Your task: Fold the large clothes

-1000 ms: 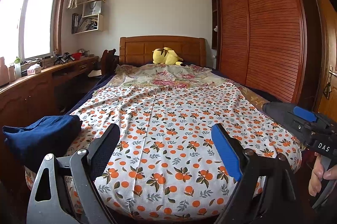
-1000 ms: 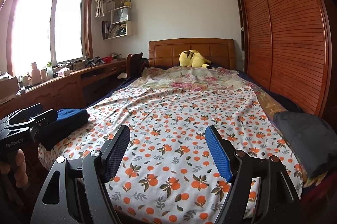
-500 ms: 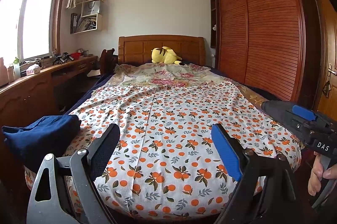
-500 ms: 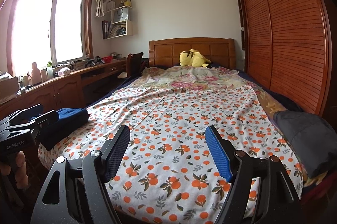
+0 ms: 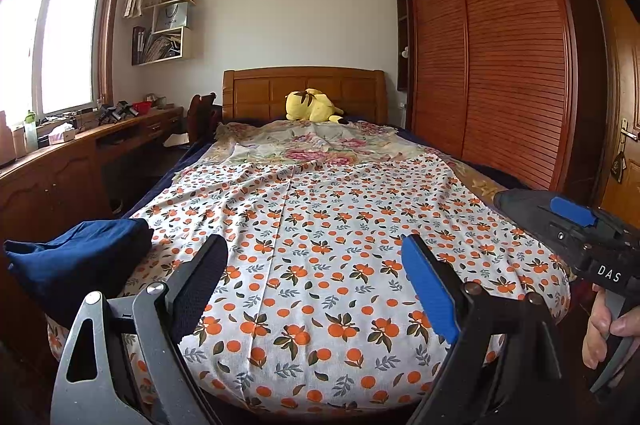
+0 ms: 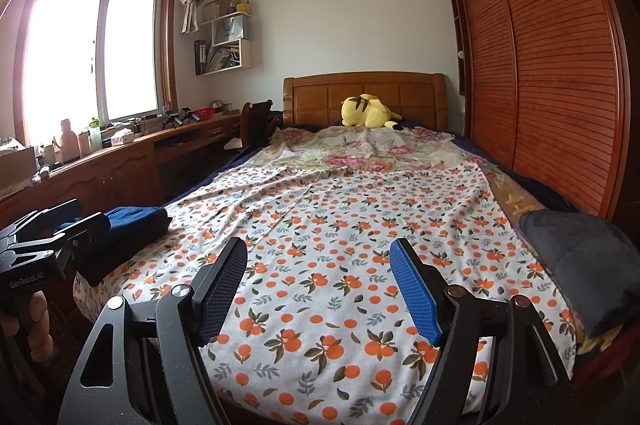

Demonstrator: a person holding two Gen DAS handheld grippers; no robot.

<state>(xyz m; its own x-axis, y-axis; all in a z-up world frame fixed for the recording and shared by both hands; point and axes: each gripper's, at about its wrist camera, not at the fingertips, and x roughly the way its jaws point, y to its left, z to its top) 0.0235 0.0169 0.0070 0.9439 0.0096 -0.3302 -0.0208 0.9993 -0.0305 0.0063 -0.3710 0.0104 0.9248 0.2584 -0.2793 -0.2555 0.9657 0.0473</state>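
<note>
A folded navy garment (image 5: 80,261) lies on the bed's near left corner; it also shows in the right wrist view (image 6: 136,225). A dark grey garment (image 6: 580,257) lies heaped on the bed's near right edge. The bed (image 5: 320,225) is covered by an orange-print sheet. My left gripper (image 5: 314,277) is open and empty, held above the foot of the bed. My right gripper (image 6: 318,281) is open and empty, also above the foot of the bed. Each gripper's body shows at the edge of the other's view.
A yellow plush toy (image 5: 310,105) lies by the wooden headboard. A floral quilt (image 5: 320,145) covers the far half of the bed. A long wooden desk (image 5: 80,153) with clutter runs along the left under the window. A slatted wardrobe (image 5: 500,85) stands on the right.
Both views have shifted slightly; the grippers stay open and empty above the foot of the bed. Nothing on the bed has moved.
</note>
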